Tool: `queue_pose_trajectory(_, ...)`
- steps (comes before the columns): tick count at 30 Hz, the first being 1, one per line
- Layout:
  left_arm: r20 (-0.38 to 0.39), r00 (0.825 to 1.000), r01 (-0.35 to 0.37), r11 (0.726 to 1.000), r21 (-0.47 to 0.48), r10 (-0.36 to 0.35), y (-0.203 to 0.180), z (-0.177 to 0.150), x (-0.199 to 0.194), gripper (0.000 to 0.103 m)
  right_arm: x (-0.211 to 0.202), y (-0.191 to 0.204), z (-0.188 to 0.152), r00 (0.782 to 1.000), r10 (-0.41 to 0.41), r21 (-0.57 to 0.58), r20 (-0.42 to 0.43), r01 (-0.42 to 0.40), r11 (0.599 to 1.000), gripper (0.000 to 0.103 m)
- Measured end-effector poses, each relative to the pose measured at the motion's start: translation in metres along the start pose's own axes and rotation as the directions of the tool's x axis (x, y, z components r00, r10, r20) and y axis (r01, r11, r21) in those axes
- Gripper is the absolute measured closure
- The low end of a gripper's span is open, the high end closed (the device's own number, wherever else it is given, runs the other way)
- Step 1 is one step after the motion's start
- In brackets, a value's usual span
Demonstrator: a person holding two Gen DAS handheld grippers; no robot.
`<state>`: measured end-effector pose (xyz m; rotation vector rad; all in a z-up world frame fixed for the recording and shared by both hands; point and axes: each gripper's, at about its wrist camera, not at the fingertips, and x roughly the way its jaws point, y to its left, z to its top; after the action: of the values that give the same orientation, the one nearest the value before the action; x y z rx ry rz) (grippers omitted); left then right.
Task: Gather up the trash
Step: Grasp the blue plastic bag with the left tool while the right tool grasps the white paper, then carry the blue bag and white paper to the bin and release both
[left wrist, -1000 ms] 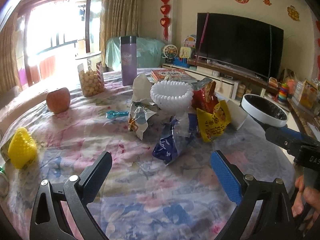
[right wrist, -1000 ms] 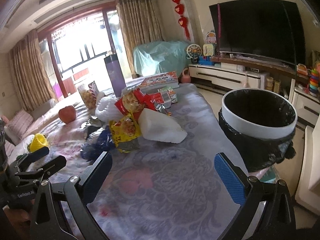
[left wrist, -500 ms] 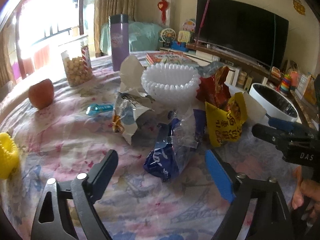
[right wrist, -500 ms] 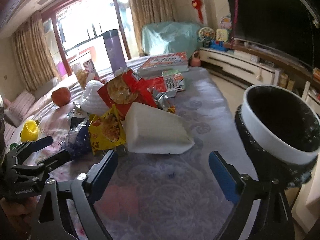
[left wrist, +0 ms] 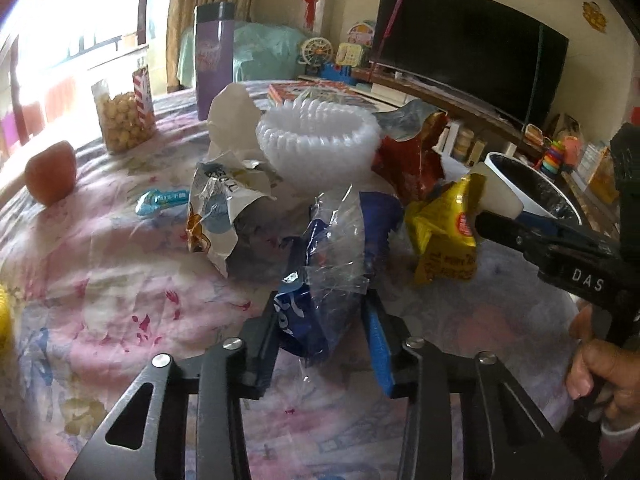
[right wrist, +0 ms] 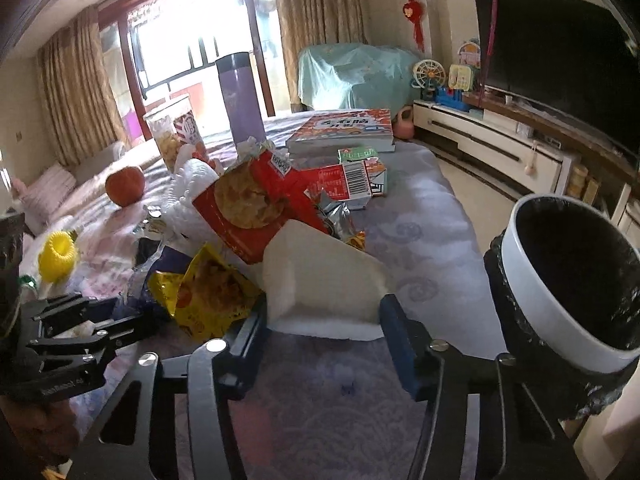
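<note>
A crumpled blue and clear wrapper [left wrist: 320,280] lies on the flowered tablecloth [left wrist: 100,280] between the fingers of my left gripper [left wrist: 320,332]. Its jaws are closing and both pads touch the wrapper. My right gripper [right wrist: 322,320] is closing too, with its pads against both sides of a white foam piece [right wrist: 320,280]. A yellow snack bag [right wrist: 208,292], a red snack bag [right wrist: 256,204] and a silver-white bag [left wrist: 216,208] lie in the same heap. The white-rimmed bin with a black liner [right wrist: 532,280] stands off the table's right edge.
A stack of white scalloped bowls [left wrist: 316,140] sits behind the heap. Further off are an apple [left wrist: 50,172], a snack jar [left wrist: 124,116], a purple flask [left wrist: 214,56], books [right wrist: 344,128] and a yellow holder [right wrist: 58,254]. A hand [left wrist: 600,368] holds the right gripper.
Both grippers moved forward and down to the heap and their jaws narrowed from wide. The left came around the blue wrapper, the right around the white foam piece.
</note>
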<state>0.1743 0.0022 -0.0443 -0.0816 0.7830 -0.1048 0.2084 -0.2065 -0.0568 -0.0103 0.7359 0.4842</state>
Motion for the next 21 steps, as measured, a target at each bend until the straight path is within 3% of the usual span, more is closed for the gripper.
queue_pose_trajectory(9, 0.056, 0.998, 0.017, 1.0, -0.006, -0.016, -0.006, -0.018, -0.035, 0.074, -0.03, -0.011, -0.012, 1.0, 0.006, 0.084, 0.029, -0.009, 0.996, 0.065)
queue_pose_trajectory(21, 0.109, 0.991, 0.076, 0.995, 0.062, -0.083, -0.036, -0.024, -0.069, 0.074, -0.068, -0.026, -0.03, 0.996, 0.003, 0.184, 0.085, -0.019, 0.983, 0.067)
